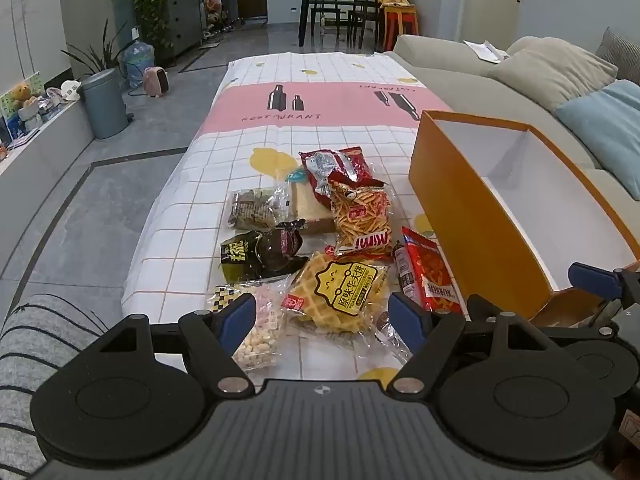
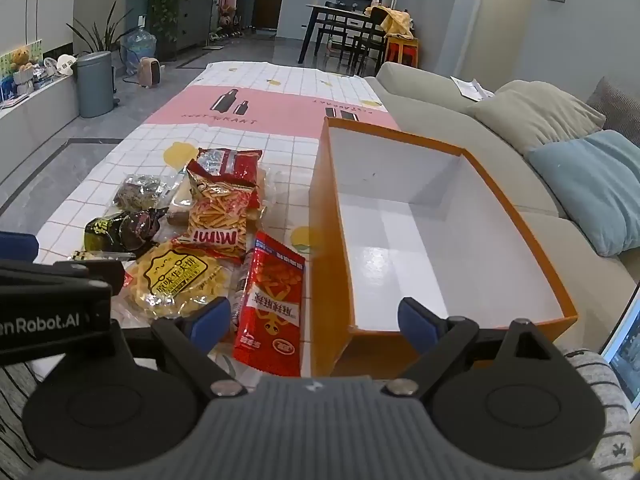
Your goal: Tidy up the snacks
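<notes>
Looking through the left wrist view first: left gripper (image 1: 323,318) has its jaws spread wide, nothing clamped, hovering over the near end of the snack pile. Waffle pack (image 1: 338,294) sits between and just past the two blue pads. Clear bag of small pale puffs (image 1: 260,334) lies right beside the left-hand pad, partly behind it. Red spicy snack packet (image 1: 430,274) is just beyond the right-hand pad, leaning against the orange box (image 1: 452,200). Further out: Mimi fries bag (image 1: 360,216), dark green pack (image 1: 260,252), clear pack of brownish pieces (image 1: 256,208), red-and-silver bag (image 1: 336,166) at the far end. All of it rests on the checked tablecloth (image 1: 192,216). One blue pad of the right gripper (image 1: 592,276) shows at the right edge, by the box's near corner.

Right wrist view: right gripper (image 2: 314,320) also wide open, empty. Red spicy snack packet (image 2: 272,304) lies between its pads, closer to the left-hand one, flat on the cloth. Orange box (image 2: 328,216) has its near left corner between the pads too; the white interior holds no snacks. Waffle pack (image 2: 176,280) sits left of the left-hand pad, Mimi fries bag (image 2: 220,216) beyond it. Left gripper's body fills the left edge, over the pile. Sofa (image 2: 440,96) runs along the right side of the table.
</notes>
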### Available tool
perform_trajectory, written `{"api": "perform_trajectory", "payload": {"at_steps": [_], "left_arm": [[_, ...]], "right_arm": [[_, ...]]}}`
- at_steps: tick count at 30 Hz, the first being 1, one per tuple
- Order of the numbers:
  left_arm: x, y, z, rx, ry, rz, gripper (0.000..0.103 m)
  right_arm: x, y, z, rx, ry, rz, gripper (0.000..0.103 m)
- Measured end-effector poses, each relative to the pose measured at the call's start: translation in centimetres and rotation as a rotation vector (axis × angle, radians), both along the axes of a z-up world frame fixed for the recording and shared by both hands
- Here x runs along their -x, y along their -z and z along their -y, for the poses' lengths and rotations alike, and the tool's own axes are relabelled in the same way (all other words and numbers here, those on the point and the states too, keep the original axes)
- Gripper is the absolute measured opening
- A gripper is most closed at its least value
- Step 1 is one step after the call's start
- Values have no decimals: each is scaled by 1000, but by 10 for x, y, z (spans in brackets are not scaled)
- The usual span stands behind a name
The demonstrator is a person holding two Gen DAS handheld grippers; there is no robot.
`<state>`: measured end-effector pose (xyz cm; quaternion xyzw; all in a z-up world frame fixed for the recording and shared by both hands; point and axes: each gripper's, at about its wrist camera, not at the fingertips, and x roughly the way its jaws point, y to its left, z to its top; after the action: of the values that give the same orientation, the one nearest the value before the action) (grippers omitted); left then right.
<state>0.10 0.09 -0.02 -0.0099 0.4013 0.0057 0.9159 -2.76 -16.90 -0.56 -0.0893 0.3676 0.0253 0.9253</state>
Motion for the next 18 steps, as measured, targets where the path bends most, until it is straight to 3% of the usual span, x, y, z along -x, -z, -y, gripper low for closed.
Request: {"api": "perform_trajectory", "payload": {"at_steps": [18], "left_arm": [[-2,4,-1,17,-3,-15,88]], "right_arm": [[0,0,0,4,0,-10,89]]}}
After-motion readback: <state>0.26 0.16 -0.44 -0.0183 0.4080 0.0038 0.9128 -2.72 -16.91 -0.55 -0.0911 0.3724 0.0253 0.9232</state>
